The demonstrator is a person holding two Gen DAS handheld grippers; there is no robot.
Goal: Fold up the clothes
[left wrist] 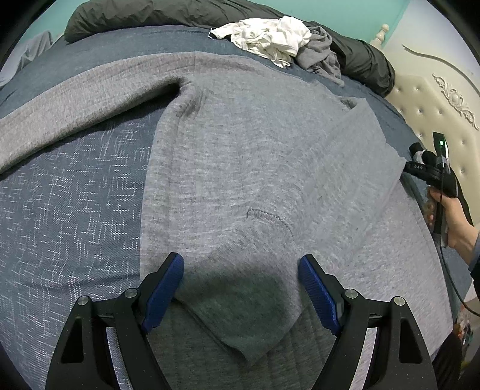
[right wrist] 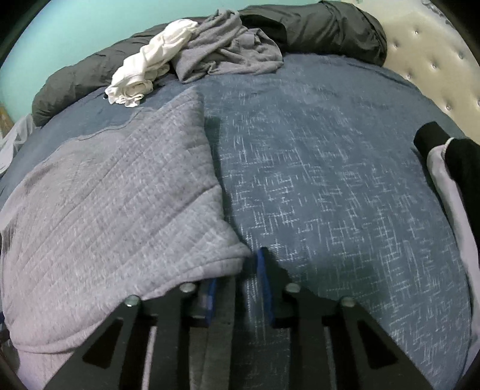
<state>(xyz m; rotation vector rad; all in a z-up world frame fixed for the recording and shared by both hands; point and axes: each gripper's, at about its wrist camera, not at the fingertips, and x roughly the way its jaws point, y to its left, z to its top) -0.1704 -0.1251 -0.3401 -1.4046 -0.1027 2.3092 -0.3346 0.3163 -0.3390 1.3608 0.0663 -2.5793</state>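
Note:
A grey sweatshirt lies spread on the blue patterned bed cover. My left gripper hovers open over its near part, and a folded-over corner of the fabric lies between the wide blue pads without touching them. At the garment's right edge a hand holds my right gripper. In the right wrist view the sweatshirt drapes over the left finger of the right gripper. Its jaws stand narrow, with a strip of grey fabric beside the left pad and a gap to the right one.
A white garment and a crumpled grey one are piled at the far side, against a dark duvet. A tufted cream headboard stands to the right. A black and white garment lies at the right edge.

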